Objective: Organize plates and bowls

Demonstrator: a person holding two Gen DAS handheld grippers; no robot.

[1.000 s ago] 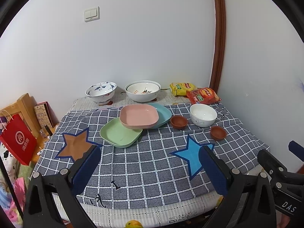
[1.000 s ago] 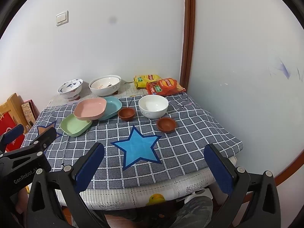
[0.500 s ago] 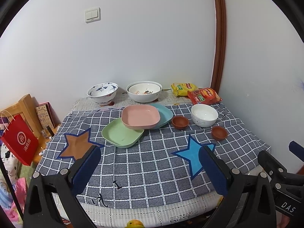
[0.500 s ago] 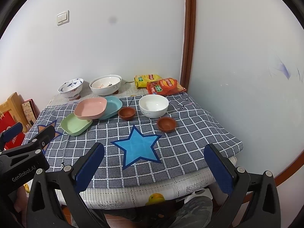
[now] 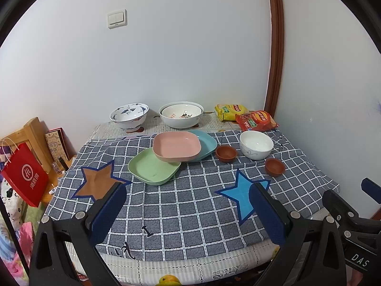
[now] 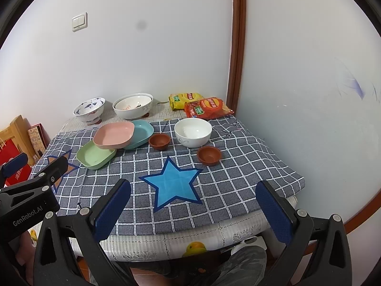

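The left gripper (image 5: pixel 185 212) hangs above the near edge of the table with its jaws wide apart and nothing between them. The right gripper (image 6: pixel 193 211) is the same: spread wide, empty, over the near edge beside the blue star (image 6: pixel 172 186) on the checked cloth (image 6: pixel 238 166).

Further out lie the plates. The pink plate (image 5: pixel 176 145) rests on top, partly over the green plate (image 5: pixel 153 166) in front and the blue plate (image 5: pixel 206 143) behind it. To their right stand a brown small bowl (image 5: pixel 226 153), a white bowl (image 5: pixel 256 144), and a second brown small bowl (image 5: pixel 274 166) nearer to the edge; they are close together but apart. Nothing stands between the grippers and these dishes.

At the back by the wall are a blue-patterned bowl (image 5: pixel 129 116) and a large white bowl (image 5: pixel 181 114). Beside them lie a yellow snack bag (image 5: pixel 229 112) and a red snack bag (image 5: pixel 258 120); their writing is too small to read.

Left of the table hangs a red paper bag (image 5: pixel 23 174) with a white logo. The right gripper's body shows "DAS" in the left view, and the left gripper's body shows "GenRobot.AI" in the right view.
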